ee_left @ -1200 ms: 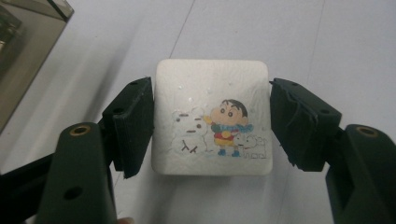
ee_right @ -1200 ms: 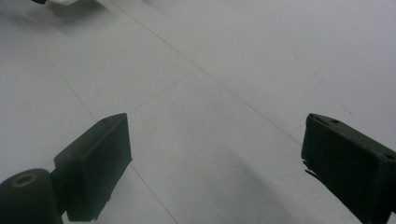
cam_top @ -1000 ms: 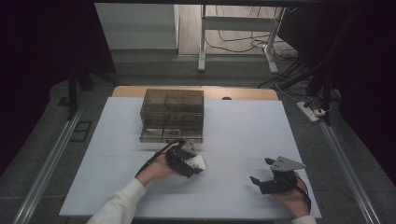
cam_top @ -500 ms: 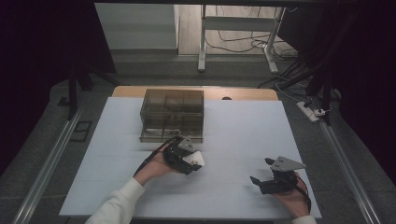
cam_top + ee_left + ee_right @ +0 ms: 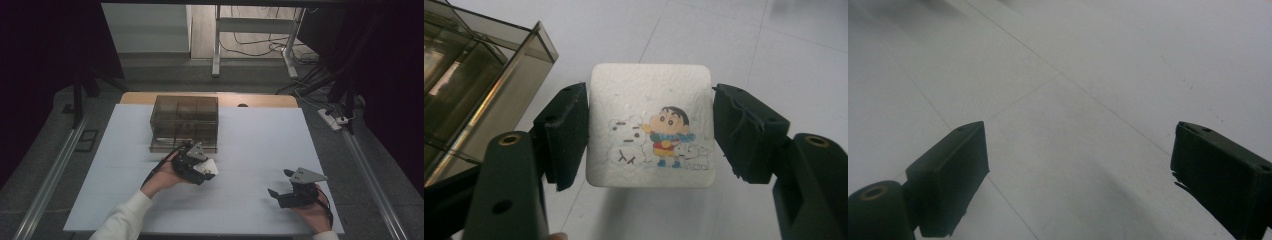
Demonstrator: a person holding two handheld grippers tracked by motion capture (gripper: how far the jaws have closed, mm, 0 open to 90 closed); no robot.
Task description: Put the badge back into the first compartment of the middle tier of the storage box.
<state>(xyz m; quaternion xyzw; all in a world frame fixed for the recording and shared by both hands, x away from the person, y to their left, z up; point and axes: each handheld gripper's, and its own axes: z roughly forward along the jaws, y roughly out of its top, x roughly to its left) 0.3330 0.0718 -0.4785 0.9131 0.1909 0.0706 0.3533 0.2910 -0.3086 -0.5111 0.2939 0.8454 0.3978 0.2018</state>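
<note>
The left gripper (image 5: pixel 200 167) has its fingers (image 5: pixel 566 135) pinching a small white tissue pack (image 5: pixel 651 131) by its two side edges, with the cartoon print of a child and a snowman facing up; in the high view the pack (image 5: pixel 210 168) hangs just above the white desk (image 5: pixel 260 135), right in front of the smoky clear drawer box (image 5: pixel 185 122) and close to its near face; the left gripper view puts a corner of that box (image 5: pixel 479 80) just beside the left finger, apart from it. The right gripper (image 5: pixel 295 190) rests low near the right front of the desk, well apart from the pack; its fingers (image 5: pixel 948 172) stand spread wide with nothing between them but bare desk.

My guess is the pack is bound for the drawer box; to do that well, I'd keep the squeeze steady, since the pack is soft and would bow or slip if pressed harder or let loose; hold it level so a corner doesn't catch the box's rim; bring it squarely to the compartment meant for it. The free right gripper could steady the box or draw out a drawer; whether any drawer stands open I cannot tell from here.
</note>
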